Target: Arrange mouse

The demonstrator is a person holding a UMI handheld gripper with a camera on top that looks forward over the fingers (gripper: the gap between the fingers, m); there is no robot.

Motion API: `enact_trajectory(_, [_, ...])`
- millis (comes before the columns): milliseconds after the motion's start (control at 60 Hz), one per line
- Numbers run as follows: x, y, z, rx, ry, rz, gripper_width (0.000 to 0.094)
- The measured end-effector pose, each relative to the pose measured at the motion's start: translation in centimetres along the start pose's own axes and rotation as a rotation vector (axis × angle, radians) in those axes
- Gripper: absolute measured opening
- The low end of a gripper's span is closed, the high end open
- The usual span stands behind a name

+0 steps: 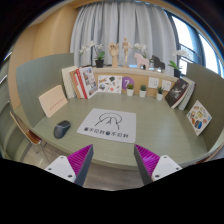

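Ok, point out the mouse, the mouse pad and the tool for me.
mouse (62,128), gripper view, on its dark top shell.
mouse pad (106,126), gripper view, on its printed middle.
tool (108,164), gripper view, midway between its open, empty fingertips.

Green table (150,125) before white curtains (120,25), bright window (188,35)

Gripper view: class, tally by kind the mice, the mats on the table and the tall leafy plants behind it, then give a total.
Mouse: 1
Mat: 1
Plants: 2, the other at the right end of the ledge
Total: 4
The gripper is short of the mat, jaws open with nothing between them.
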State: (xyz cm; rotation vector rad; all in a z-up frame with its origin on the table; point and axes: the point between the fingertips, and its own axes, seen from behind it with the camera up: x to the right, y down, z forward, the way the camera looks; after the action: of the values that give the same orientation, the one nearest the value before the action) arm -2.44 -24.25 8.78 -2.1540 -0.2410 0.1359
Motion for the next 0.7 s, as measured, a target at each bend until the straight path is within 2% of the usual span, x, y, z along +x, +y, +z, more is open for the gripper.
enact_trajectory(167, [-9.1,3.9,2.7,-0.091,-0.056,0.000,0.0817])
enact_trajectory(350, [-18.5,4.9,6.5,-0.163,-0.112,-0.027,0.0829])
enact_trajectory(600, [-24.5,2.5,13.8,-0.203,-0.082,-0.043,0.0820])
enact_trajectory(700, [-25.0,1.5,16.4,-0.216,-0.044,-0.039,0.0774])
